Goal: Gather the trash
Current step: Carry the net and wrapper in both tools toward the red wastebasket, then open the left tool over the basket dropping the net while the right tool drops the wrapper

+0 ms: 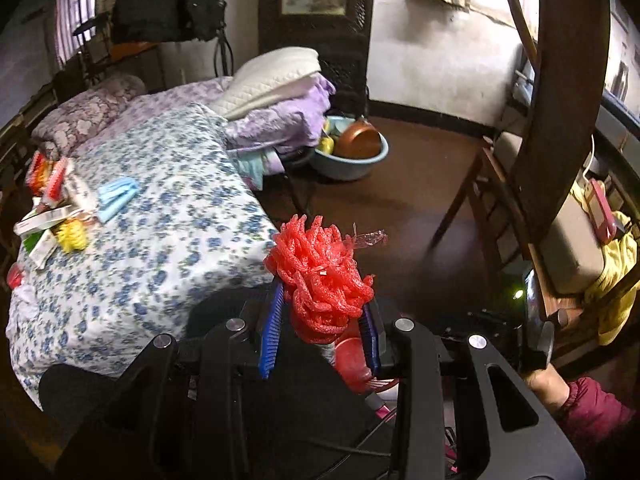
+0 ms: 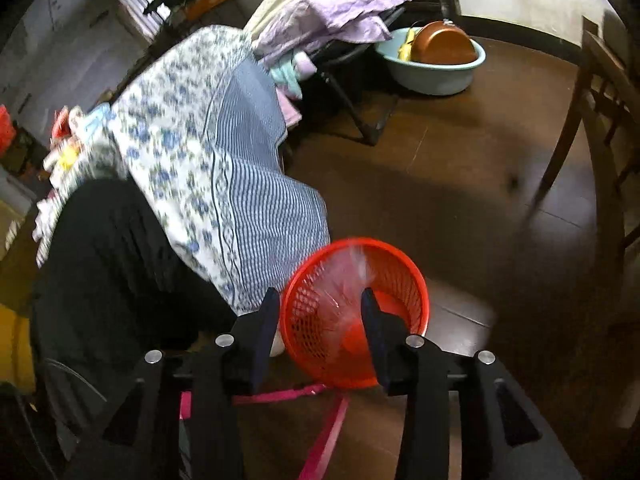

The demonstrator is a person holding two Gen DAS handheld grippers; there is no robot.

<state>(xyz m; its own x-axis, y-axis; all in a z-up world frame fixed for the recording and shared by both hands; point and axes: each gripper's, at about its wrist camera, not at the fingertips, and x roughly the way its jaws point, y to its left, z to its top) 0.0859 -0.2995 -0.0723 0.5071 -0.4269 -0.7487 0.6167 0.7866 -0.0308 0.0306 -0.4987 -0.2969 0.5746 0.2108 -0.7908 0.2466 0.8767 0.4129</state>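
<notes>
Nearest my left camera, the left hand-held gripper [image 1: 322, 312] is clamped on a bunched red foam net [image 1: 320, 276], its blue pads pressing the wad from both sides. On my right camera, the right hand-held gripper [image 2: 320, 304] stands with jaws apart and nothing pressed between them; a blurred clear plastic wrapper [image 2: 344, 292] shows in the gap, over the mouth of the red mesh basket [image 2: 400, 276] on the floor just past the fingertips. I cannot tell whether the wrapper touches either finger.

At ten o'clock in the left view, more trash [image 1: 56, 208] lies in a heap on the bed [image 1: 168, 208]: boxes, a yellow foam net, red-and-white wrappers, and a blue mask just beside them. Folded purple and white bedding [image 1: 280, 100] is stacked at the bed's far end, at twelve o'clock. A pale blue basin [image 2: 436, 70] holding a brown bowl sits on the floor at one o'clock in the right view, well apart from the basket. A wooden chair [image 2: 592, 128] stands at three o'clock.

Dark brown floor [image 2: 460, 184] lies open between the basket, basin and chair. The bed's quilt hangs over its edge close to the basket at ten o'clock. A pink strap [image 2: 288, 394] lies on the floor under the right gripper.
</notes>
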